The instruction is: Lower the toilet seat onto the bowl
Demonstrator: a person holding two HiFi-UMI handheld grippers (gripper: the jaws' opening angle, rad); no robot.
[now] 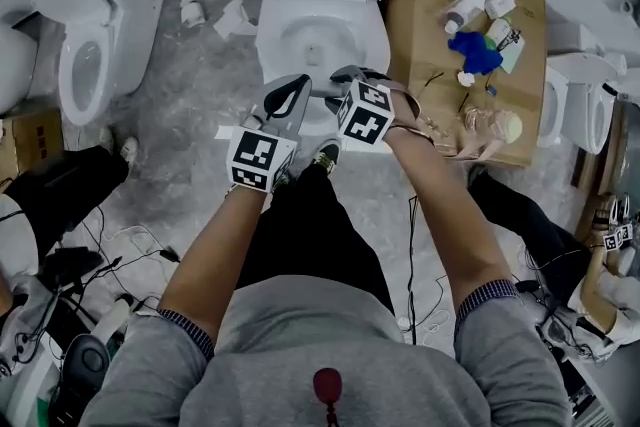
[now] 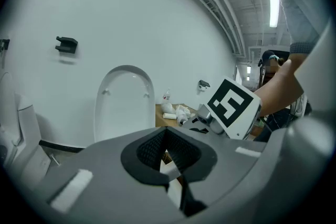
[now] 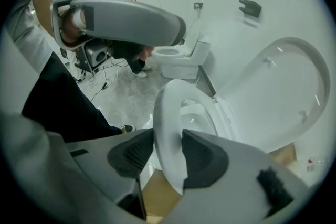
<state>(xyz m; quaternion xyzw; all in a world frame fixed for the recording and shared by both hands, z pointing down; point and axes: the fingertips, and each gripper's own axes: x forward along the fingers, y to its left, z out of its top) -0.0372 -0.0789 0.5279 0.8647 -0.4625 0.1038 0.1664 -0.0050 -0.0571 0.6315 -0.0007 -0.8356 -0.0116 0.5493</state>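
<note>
Right gripper view: we pinch toilet seat (image 3: 169, 107) front rim with right gripper (image 3: 167, 156); seat tilted above bowl (image 3: 195, 117), lid (image 3: 286, 92) upright. Our left gripper (image 2: 167, 152) pressed together, empty.

The place reads as a bare test hall or workshop rather than a bathroom, since several white ceramic toilets (image 1: 130, 10) stand side by side on a mottled grey concrete floor (image 1: 190, 105) among loose black cables (image 1: 120, 245), beside a flat brown cardboard sheet (image 1: 415, 25) strewn with parts, under a long fluorescent strip light (image 2: 272, 0).
</note>
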